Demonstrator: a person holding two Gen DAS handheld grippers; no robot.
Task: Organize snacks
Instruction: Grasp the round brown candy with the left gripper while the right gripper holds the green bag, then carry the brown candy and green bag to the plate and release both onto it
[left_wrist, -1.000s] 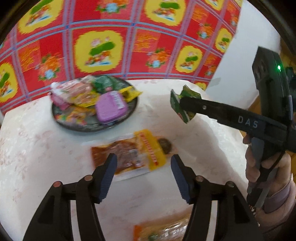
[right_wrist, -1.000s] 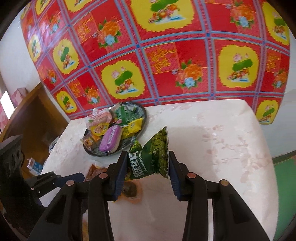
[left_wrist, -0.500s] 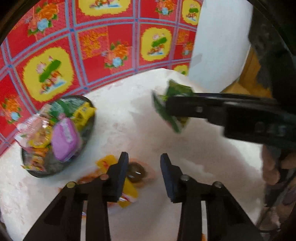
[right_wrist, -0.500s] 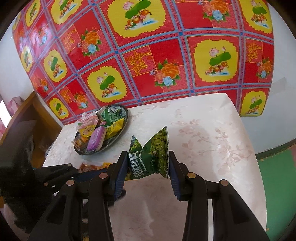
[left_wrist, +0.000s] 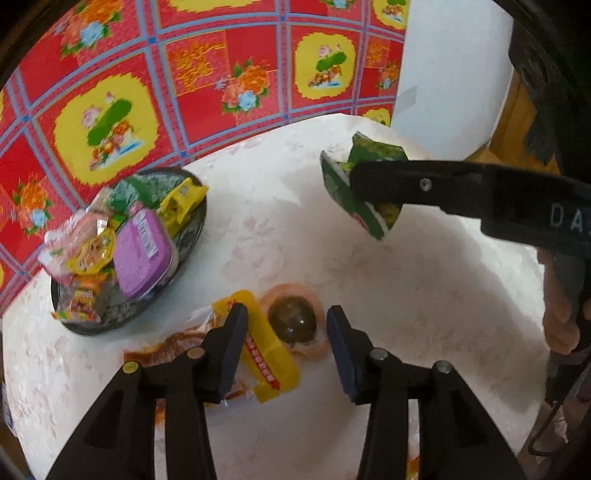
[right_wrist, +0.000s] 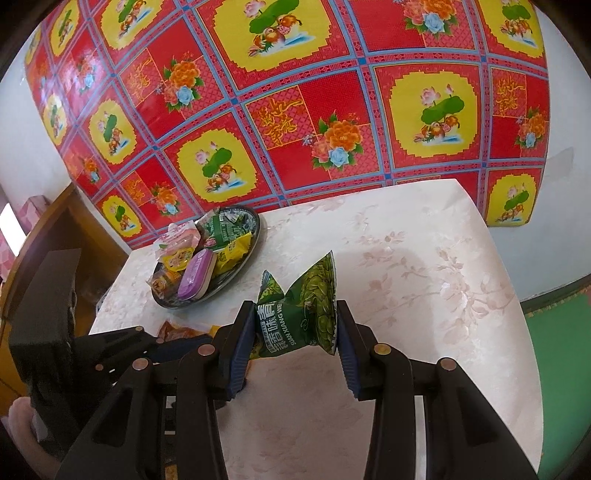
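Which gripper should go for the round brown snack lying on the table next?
Left. The left gripper is open and empty, with the brown snack lying between its fingers. The right gripper is shut on the green packet, so it probably has to drop that on the plate first.

Orange snack packet (left_wrist: 207, 343) partly hidden behind left hand-held gripper (left_wrist: 284, 341), another packet (left_wrist: 413, 459) cut off at bottom edge

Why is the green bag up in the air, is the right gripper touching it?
Touching. The right wrist view shows the right gripper with both fingers pressed against the sides of the green bag, holding it above the table.
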